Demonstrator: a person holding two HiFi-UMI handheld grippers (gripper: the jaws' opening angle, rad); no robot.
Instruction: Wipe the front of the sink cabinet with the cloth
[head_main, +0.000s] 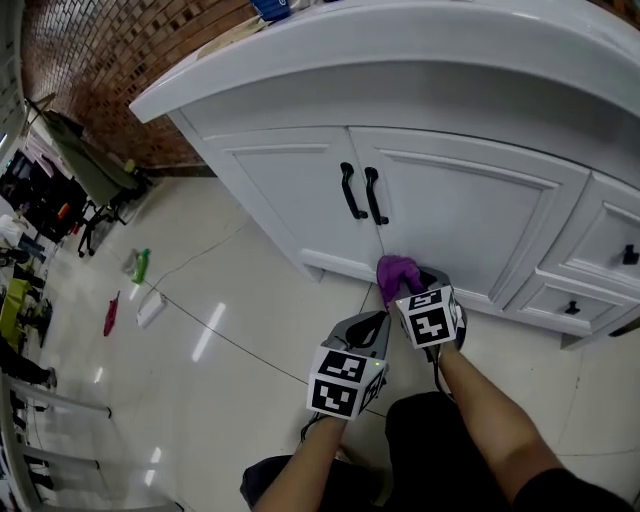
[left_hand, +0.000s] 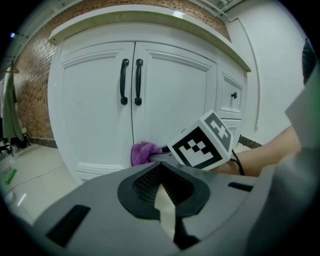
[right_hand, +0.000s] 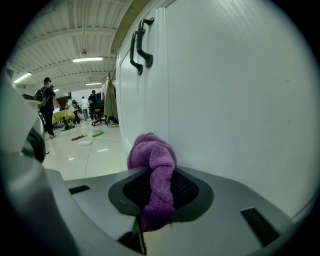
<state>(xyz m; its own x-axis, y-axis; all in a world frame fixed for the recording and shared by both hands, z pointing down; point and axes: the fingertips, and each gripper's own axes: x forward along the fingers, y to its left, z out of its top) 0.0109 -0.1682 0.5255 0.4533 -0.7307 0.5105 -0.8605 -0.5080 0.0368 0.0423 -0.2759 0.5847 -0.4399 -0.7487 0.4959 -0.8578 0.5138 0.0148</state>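
- Progress check: we're holding the purple terry cloth low down on the right-hand door of the white sink cabinet, well below the two black bar handles and close to the bottom rail.
- In the right gripper view the cloth is bunching up right at the door panel and looks like it's touching it, so we're guessing we're mid-wipe, not just getting ready.
- Honestly we're not seeing any wet streaks or dirt on the white paint, so we're not able to say which bits are done. Our best guess is that the left door, the upper parts of both doors and the small drawer fronts off to the right are all waiting.
- Right gripper: its jaws are clamping down on the cloth, with a twisted fold running back between them and a wad sticking out front towards the door.
- Left gripper: we're keeping it just beside the right one, off the cabinet, above the glossy tiled floor. Its jaws are sitting together with nothing between them.
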